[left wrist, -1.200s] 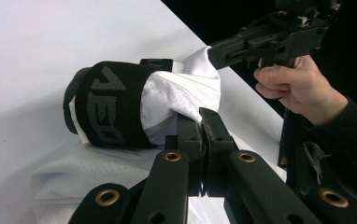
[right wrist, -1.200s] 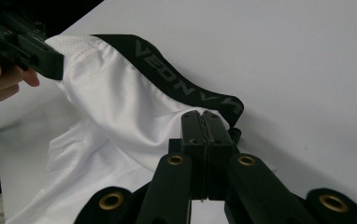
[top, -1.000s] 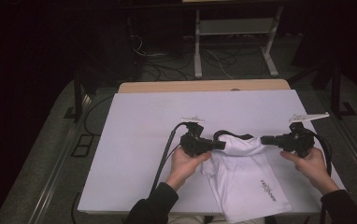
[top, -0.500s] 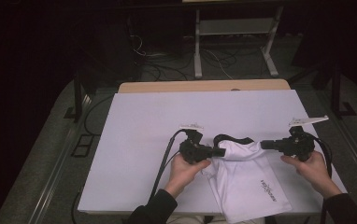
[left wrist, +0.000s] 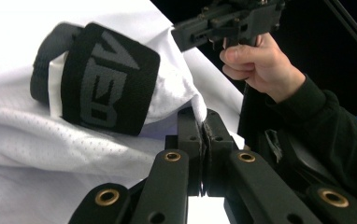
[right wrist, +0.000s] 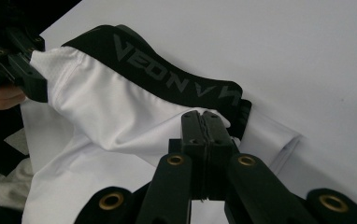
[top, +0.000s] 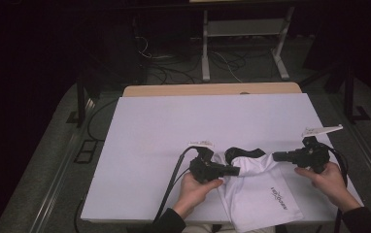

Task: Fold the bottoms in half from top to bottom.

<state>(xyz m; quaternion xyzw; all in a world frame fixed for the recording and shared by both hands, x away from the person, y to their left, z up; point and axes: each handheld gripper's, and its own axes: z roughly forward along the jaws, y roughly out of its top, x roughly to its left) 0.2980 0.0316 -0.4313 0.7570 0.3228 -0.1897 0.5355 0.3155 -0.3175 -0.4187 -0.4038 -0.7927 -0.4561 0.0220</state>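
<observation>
White mesh shorts (top: 261, 191) with a black lettered waistband (top: 244, 152) lie at the near right of the white table (top: 174, 126), one leg hanging over the front edge. My left gripper (top: 235, 171) is shut on the white fabric at the garment's left side, just below the waistband (left wrist: 104, 79); the cloth is pinched between the jaws (left wrist: 203, 122). My right gripper (top: 276, 156) is shut on the fabric at the right side, its jaws closed on the white cloth under the waistband (right wrist: 167, 74). In the left gripper view the right gripper (left wrist: 179, 32) shows farther off.
A light wooden board (top: 212, 90) edges the table's far side. Beyond it stand a metal rack (top: 242, 43) and cables on the dark floor (top: 164, 58). The table's left and far parts are bare white surface.
My left gripper has shifted slightly toward the near edge and lower, drawing the left side of the shorts with it. The right gripper has stayed nearly in place.
</observation>
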